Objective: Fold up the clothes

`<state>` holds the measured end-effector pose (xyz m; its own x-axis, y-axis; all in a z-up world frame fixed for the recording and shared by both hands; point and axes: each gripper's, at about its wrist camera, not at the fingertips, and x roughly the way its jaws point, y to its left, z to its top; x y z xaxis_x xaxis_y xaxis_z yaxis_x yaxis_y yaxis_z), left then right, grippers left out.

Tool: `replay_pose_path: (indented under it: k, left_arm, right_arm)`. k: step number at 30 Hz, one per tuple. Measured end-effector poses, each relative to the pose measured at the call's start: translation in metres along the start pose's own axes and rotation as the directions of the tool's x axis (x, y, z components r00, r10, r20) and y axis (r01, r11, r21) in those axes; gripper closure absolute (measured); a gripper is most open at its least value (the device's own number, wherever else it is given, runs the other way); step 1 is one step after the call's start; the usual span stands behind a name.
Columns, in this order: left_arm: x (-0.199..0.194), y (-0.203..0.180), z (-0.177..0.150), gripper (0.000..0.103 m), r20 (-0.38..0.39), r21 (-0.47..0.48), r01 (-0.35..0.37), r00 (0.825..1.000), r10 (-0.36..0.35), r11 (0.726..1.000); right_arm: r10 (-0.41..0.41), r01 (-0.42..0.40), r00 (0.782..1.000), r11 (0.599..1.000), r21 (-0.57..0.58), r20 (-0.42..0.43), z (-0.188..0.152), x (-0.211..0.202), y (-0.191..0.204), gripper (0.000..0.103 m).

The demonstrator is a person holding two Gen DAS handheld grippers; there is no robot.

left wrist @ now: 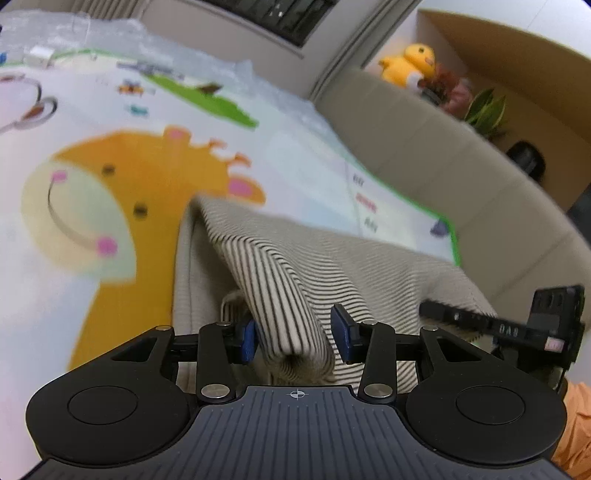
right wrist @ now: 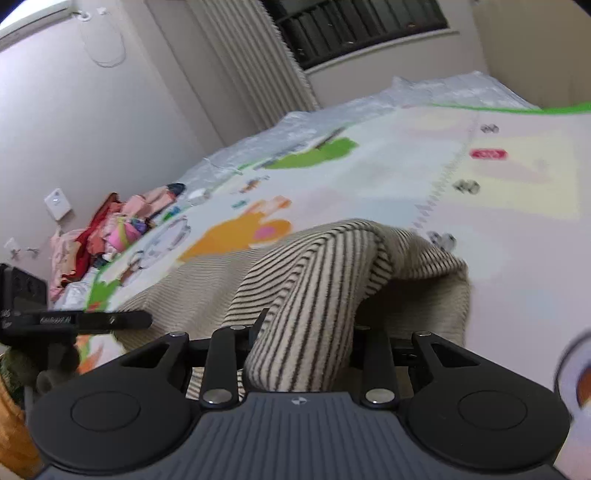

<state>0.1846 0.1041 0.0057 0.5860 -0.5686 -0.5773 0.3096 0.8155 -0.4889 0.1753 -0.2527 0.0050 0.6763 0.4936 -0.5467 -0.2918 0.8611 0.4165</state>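
Note:
A cream garment with thin black stripes (left wrist: 295,273) lies on a printed play mat (left wrist: 92,177). My left gripper (left wrist: 295,338) has a fold of the striped cloth between its blue pads (left wrist: 341,338), which stand a little apart with cloth bunched between them. In the right wrist view my right gripper (right wrist: 306,343) holds a raised hump of the same striped garment (right wrist: 314,280) between its fingers; the pads are hidden by the cloth. The right gripper's body shows at the right edge of the left wrist view (left wrist: 546,325), and the left gripper's body shows at the left of the right wrist view (right wrist: 33,314).
The mat has a giraffe print (left wrist: 122,192) and a green border (left wrist: 452,236). A pile of pink and red clothes (right wrist: 110,236) lies at the mat's far left. A beige sofa (left wrist: 443,177) holds a yellow plush duck (left wrist: 410,62). A window (right wrist: 354,26) and curtain stand behind.

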Motion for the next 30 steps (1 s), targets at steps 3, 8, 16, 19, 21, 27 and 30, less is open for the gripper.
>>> replay_pose_path:
  k: [3, 8, 16, 19, 21, 27, 30]
  left_arm:
    - [0.006, 0.007, -0.011, 0.051, 0.007, 0.038, -0.093, 0.996, 0.093, 0.995]
    - [-0.006, -0.001, -0.01, 0.045, 0.047, 0.066, -0.132, 0.991, 0.129, 0.989]
    - [-0.033, -0.037, -0.01, 0.033, 0.088, 0.1, -0.061, 0.995, 0.052, 0.993]
    - [-0.03, -0.043, -0.015, 0.033, 0.066, 0.102, -0.011, 0.998, 0.004, 0.995]
    - [-0.021, -0.041, -0.019, 0.033, 0.045, 0.099, -0.014, 0.999, 0.01, 0.995]
    - [-0.002, -0.012, -0.025, 0.035, 0.023, 0.104, -0.154, 0.988, 0.153, 0.983]
    - [-0.005, -0.008, -0.022, 0.036, 0.04, 0.108, -0.173, 0.985, 0.17, 0.979]
  right_arm:
    - [-0.081, 0.08, 0.996, 0.997, -0.022, -0.029, -0.018, 0.007, -0.005, 0.062]
    - [-0.111, 0.111, 0.994, 0.993, -0.044, -0.006, -0.031, -0.013, -0.008, 0.052]
    - [-0.132, 0.143, 0.983, 0.986, -0.082, 0.125, -0.019, -0.047, -0.002, 0.063]
    - [-0.096, 0.113, 0.981, 0.989, -0.095, 0.167, -0.011, -0.051, 0.006, 0.07]
    - [-0.08, 0.098, 0.983, 0.99, -0.1, 0.168, -0.01, -0.048, 0.009, 0.07]
    - [-0.138, 0.15, 0.986, 0.977, -0.149, 0.089, -0.053, -0.013, 0.01, 0.066]
    - [-0.13, 0.142, 0.988, 0.976, -0.163, 0.087, -0.054, -0.014, 0.013, 0.054]
